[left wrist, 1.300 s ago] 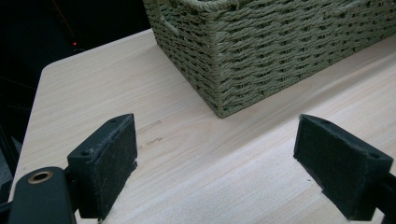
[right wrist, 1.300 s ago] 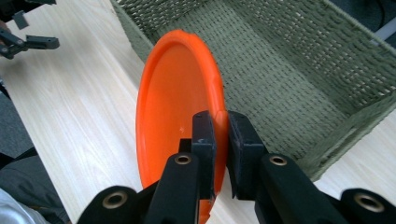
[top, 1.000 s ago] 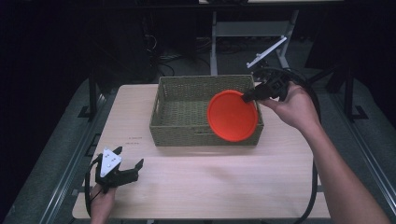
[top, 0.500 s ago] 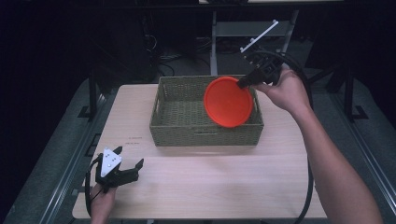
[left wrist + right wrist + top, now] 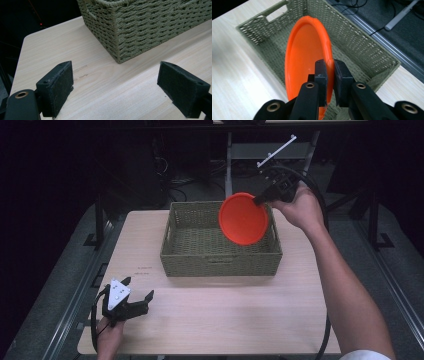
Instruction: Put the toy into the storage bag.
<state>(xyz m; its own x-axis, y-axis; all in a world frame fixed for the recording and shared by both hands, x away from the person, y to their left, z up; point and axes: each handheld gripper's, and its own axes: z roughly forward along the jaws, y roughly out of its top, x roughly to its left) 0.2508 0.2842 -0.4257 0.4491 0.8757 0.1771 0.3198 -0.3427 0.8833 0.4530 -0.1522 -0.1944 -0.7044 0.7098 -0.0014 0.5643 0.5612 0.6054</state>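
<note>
An orange plate (image 5: 243, 218) hangs on edge over the right half of a woven olive basket (image 5: 190, 252), above its floor. My right gripper (image 5: 261, 199) is shut on the plate's rim at its upper right. In the right gripper view the plate (image 5: 305, 53) stands upright between the two pads (image 5: 321, 72) of the right gripper (image 5: 330, 65), with the basket's inside (image 5: 359, 50) behind it. My left gripper (image 5: 137, 292) rests at the table's near left corner, open and empty. The left gripper view has its left gripper (image 5: 115, 81) spread wide before a corner of the basket (image 5: 140, 27).
The light wooden table (image 5: 220, 315) carries the basket at its far middle. A dark floor with cables and a metal stand (image 5: 235, 155) lies beyond the table. The right gripper's black cable (image 5: 325, 320) loops down along the table's right edge.
My right gripper has carried the plate up and toward the far right of the basket, tilting it more upright. The left gripper has stayed put.
</note>
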